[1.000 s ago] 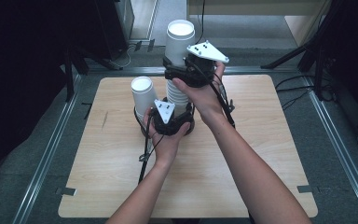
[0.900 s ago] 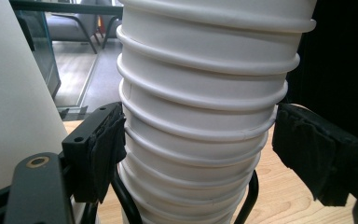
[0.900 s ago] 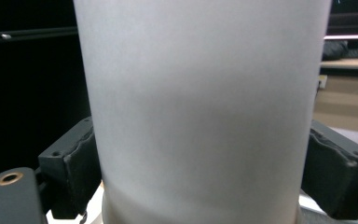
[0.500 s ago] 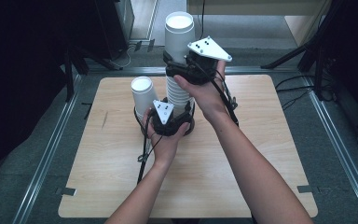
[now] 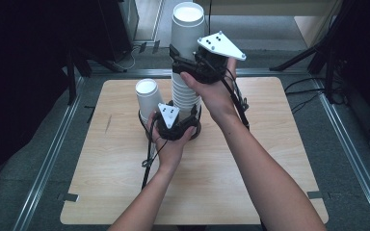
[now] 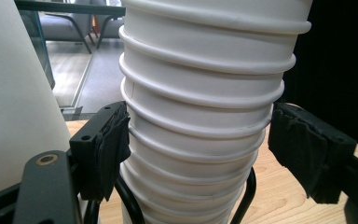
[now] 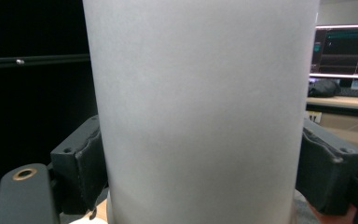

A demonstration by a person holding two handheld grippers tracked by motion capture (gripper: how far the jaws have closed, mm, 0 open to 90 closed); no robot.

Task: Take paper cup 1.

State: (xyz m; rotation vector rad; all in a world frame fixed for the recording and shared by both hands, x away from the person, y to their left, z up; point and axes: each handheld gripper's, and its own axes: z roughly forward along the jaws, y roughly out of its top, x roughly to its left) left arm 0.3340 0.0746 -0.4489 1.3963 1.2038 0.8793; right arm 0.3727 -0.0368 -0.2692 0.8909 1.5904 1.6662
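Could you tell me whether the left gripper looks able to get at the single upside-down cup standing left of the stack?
Probably yes. The single cup stands just left of the left gripper, with nothing between them; the gripper would only need to let go of the cup stack it straddles.

One wooden surface (image 5: 250, 183) carries everything here. On it stand two lots of white paper cups: one single upturned cup (image 5: 147, 98) by itself, and one tall stack of nested cups (image 5: 185, 94) just beside it. In the left gripper view about nine or ten rolled rims can be counted on the stack's lower part (image 6: 200, 116); the full number can't be told, as hands cover the middle. One topmost cup (image 5: 188, 21) caps the stack. There are two claws, a left claw (image 5: 173, 126) and a right claw (image 5: 200, 65), held by two hands.
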